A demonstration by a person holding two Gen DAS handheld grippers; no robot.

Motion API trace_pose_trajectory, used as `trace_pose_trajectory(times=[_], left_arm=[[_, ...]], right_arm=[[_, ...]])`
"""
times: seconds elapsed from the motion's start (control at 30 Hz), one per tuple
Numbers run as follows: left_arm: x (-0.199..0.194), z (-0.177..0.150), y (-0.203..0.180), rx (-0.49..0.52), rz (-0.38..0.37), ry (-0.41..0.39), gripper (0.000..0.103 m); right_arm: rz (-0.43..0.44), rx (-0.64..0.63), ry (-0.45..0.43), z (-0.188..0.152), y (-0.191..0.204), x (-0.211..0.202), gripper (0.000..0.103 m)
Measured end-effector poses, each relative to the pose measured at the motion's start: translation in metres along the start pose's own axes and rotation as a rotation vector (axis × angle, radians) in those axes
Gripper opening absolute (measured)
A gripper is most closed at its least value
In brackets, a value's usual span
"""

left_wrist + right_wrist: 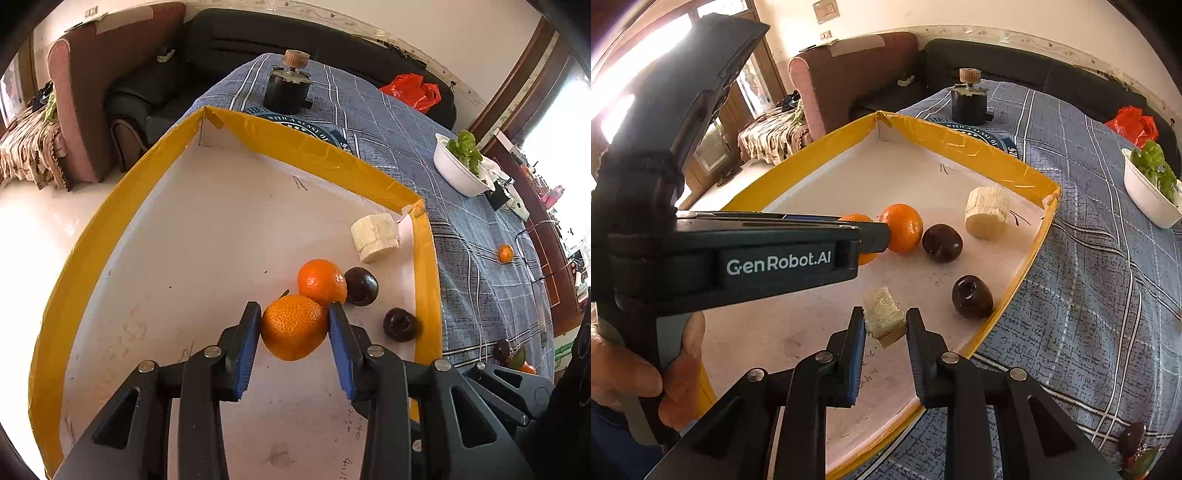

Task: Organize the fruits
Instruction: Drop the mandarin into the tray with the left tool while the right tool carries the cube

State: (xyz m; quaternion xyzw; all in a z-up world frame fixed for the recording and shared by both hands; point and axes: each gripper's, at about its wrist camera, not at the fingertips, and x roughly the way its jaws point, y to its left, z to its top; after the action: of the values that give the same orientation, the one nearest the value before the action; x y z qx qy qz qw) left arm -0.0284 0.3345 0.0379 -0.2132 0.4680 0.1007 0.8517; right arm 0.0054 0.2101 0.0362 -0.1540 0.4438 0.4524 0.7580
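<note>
The left claw is gripping an orange just above the tray floor, touching a second orange beyond it. The right claw is clamping a pale fruit chunk; open floor is lying directly beneath both.
</note>
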Motion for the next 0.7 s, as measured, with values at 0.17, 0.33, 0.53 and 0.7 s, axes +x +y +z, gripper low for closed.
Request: trace_pose_trajectory(times=[0.17, 0.33, 0.53, 0.7], left_arm=[[-0.0004, -0.0006, 0.0010, -0.004, -0.012, -0.010, 0.036], [0.0019, 0.0003, 0.0022, -0.009, -0.011, -0.011, 0.036], [0.0006, 0.0001, 0.0043, -0.021, -0.019, -0.020, 0.037], [-0.0034, -0.0008, 0.0036, -0.018, -0.030, -0.037, 0.042]], right_arm=[[-0.009, -0.005, -0.007, -0.0002, 0.0011, -0.0005, 0.026], [-0.022, -0.013, -0.010, 0.0005, 0.0030, 0.0006, 0.026], [-0.027, -0.020, -0.013, -0.0011, 0.0046, -0.0002, 0.026], [-0.005, 0.002, -0.016, -0.0006, 0.0012, -0.0019, 0.026]])
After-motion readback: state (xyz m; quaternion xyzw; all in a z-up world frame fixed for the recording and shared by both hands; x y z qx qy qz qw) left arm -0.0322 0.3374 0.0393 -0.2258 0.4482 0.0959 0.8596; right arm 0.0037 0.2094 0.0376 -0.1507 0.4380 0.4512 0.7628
